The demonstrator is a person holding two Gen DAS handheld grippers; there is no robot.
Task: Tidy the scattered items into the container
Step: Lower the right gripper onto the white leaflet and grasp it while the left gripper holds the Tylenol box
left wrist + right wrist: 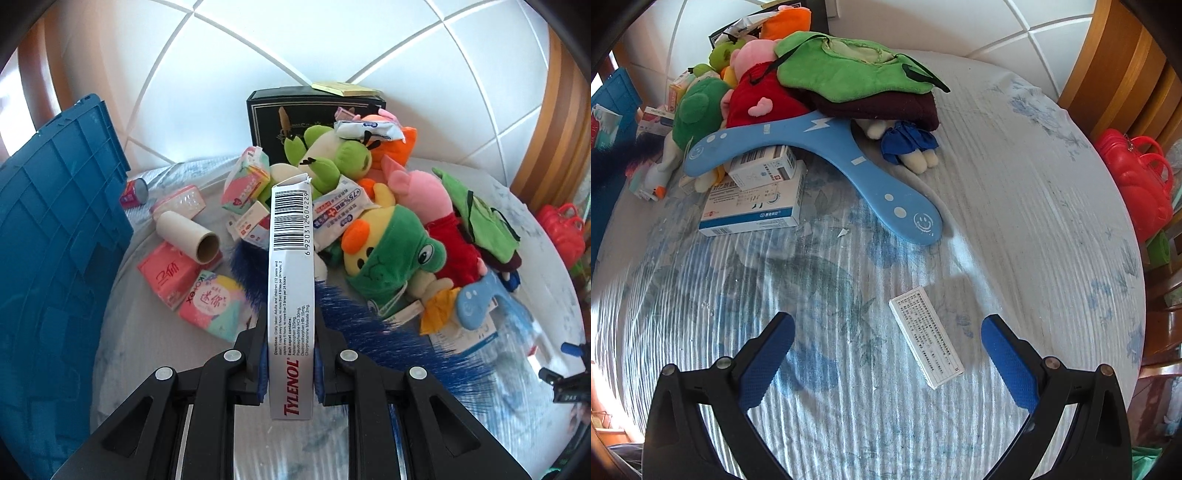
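My left gripper is shut on a white Tylenol box and holds it upright above the bed. The blue crate stands at the left, close by. Behind the box lies a pile of plush toys, tissue packs and a cardboard roll. My right gripper is open and empty above the bedsheet. A small white medicine box lies flat between its fingers, nearer the right finger. A blue boomerang and white-and-blue medicine boxes lie farther off.
A black box stands against the white wall behind the pile. A green cloth tops the plush pile. A red bag sits off the bed's right edge by wooden furniture. The blue crate also shows in the right wrist view.
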